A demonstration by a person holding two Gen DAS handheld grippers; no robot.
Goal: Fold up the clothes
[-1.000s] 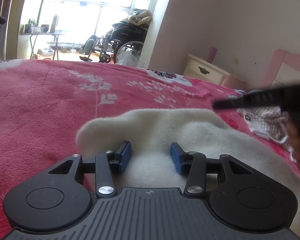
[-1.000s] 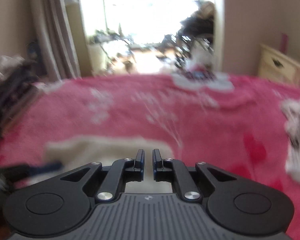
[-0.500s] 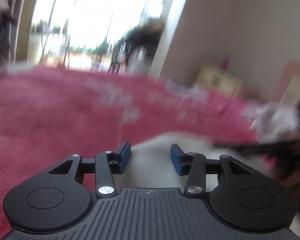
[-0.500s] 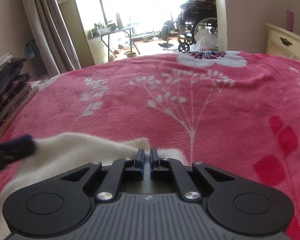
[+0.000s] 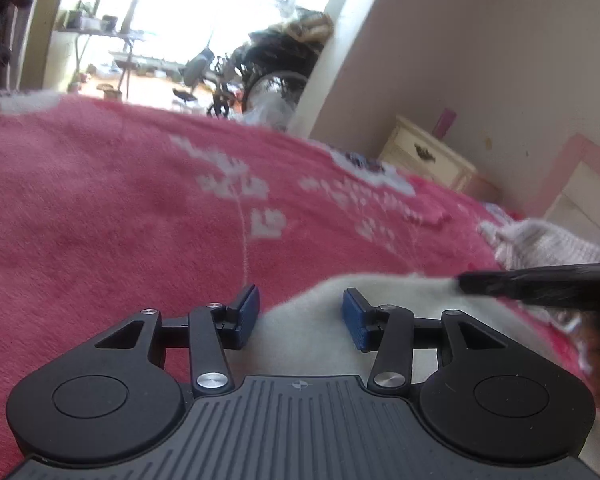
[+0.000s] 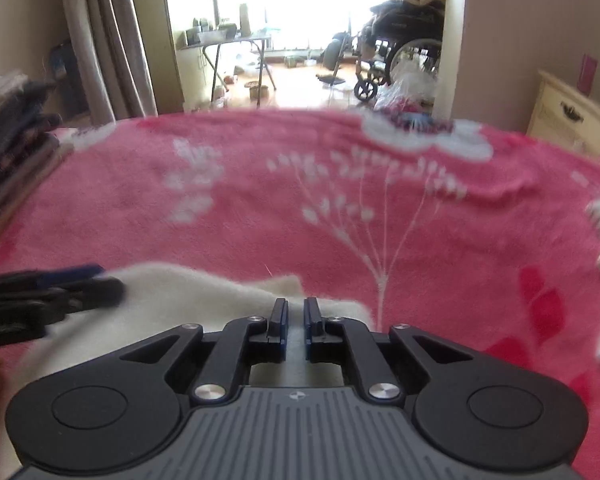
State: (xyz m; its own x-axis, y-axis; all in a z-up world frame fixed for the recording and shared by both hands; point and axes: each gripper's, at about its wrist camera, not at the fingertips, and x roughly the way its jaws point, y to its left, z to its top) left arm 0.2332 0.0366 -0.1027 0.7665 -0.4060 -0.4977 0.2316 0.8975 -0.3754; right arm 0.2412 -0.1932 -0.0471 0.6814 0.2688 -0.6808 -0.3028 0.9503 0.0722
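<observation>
A cream fleece garment (image 5: 308, 344) lies on the red flowered blanket (image 5: 100, 208). My left gripper (image 5: 300, 312) is open, its blue pads (image 5: 248, 312) spread over the garment's left edge with nothing between them. From the right wrist view it shows as a dark blur (image 6: 52, 296) at that edge of the garment (image 6: 180, 292). My right gripper (image 6: 296, 316) has its fingers drawn to a narrow slit at the garment's right corner, with cream cloth in the slit. The left wrist view shows this gripper as a black bar (image 5: 540, 284) touching that corner.
A grey knitted garment (image 5: 548, 240) lies on the blanket to the right. At the bed's left edge is a stack of folded dark clothes (image 6: 12, 152). Right of the bed stands a cream nightstand (image 5: 424, 156). Beyond the bed are a doorway and a wheelchair (image 6: 404, 56).
Both grippers have swung about over the bed with much blur. The right gripper's fingers stayed nearly together at the garment's corner. The left gripper stayed open and now sits at the garment's left edge.
</observation>
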